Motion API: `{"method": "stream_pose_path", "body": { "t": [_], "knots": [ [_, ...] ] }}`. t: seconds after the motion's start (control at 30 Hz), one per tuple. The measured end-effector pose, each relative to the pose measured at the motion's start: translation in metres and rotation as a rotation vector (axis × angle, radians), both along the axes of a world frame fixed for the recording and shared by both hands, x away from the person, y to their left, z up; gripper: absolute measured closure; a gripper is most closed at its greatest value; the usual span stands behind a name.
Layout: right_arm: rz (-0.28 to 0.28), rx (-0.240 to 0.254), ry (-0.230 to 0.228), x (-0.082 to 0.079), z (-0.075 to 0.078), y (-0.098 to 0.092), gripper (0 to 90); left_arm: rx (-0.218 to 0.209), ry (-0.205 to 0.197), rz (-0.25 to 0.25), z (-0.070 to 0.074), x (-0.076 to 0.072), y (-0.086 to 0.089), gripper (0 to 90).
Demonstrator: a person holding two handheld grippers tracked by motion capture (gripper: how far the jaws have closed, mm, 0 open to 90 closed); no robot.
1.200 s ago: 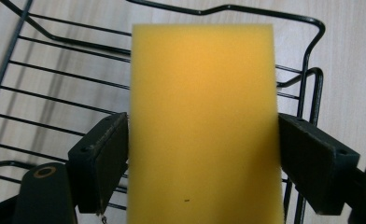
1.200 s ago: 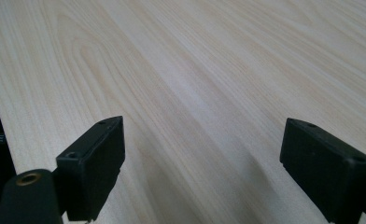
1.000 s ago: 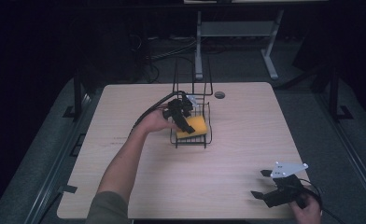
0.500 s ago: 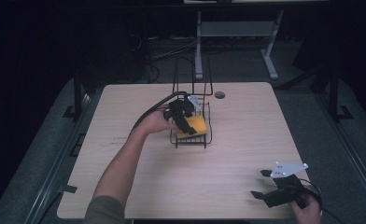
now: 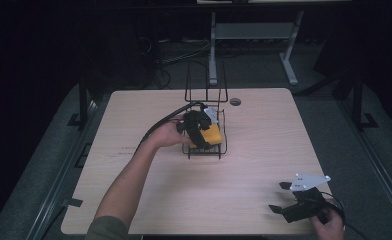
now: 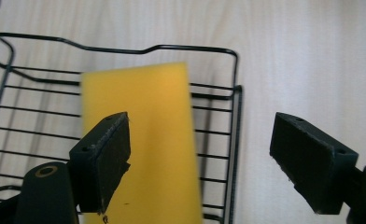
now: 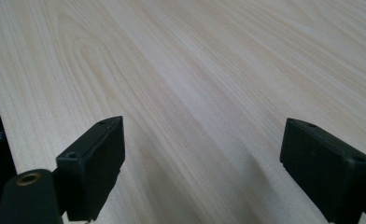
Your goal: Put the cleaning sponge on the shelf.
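Here, left gripper point(image 6: 200, 163) over the wire basket point(image 6: 236, 116) — jaws wide.
Yellow sponge point(image 6: 144, 140) lies inside, near its right rim; right gripper point(image 5: 284, 197) spread wide at the table point(image 5: 264, 140) edge.

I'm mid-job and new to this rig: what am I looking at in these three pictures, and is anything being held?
No robot arm here: a person holds a two-jaw tool in each hand. The high view looks down on the wooden table. The other two pictures come from cameras riding on each tool, looking along its black jaws. The left gripper hangs over a black wire basket with a yellow sponge lying in it; its jaws stand wide apart, one in front of the sponge and one over bare table, so nothing is gripped. The right gripper sits near the table's front right corner, jaws open over bare wood. Nothing is held.
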State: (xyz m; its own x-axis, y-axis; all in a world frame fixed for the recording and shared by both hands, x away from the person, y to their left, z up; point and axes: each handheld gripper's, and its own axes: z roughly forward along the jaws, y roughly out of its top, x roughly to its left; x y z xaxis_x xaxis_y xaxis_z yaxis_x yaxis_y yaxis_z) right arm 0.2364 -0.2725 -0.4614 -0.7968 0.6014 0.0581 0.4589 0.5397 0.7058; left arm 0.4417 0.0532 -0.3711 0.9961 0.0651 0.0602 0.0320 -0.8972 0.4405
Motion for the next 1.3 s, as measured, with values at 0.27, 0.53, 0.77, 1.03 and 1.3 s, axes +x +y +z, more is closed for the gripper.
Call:
{"method": "stream_pose_path", "body": {
  "t": [0.27, 0.53, 0.77, 1.03, 1.3],
  "knots": [
    [-0.003, 0.000, -0.011, -0.001, 0.001, 0.000, 13.7, -0.008, -0.003, -0.011, 0.004, -0.014, 0.008, 20.2],
    [-0.005, -0.001, -0.005, 0.000, 0.001, 0.000, 13.7, -0.002, -0.003, -0.030, 0.003, -0.030, 0.013, 19.9],
    [-0.007, -0.001, -0.007, -0.001, 0.001, -0.001, 13.7, -0.004, -0.024, -0.047, 0.008, -0.042, 0.013, 19.8],
    [-0.003, -0.009, -0.007, 0.000, 0.000, 0.000, 13.7, -0.011, -0.043, -0.055, 0.010, -0.058, 0.016, 19.8],
    [-0.008, -0.008, -0.006, 0.000, 0.000, -0.001, 13.7, -0.013, -0.042, -0.048, 0.008, -0.067, 0.020, 20.1]
  ]
}}
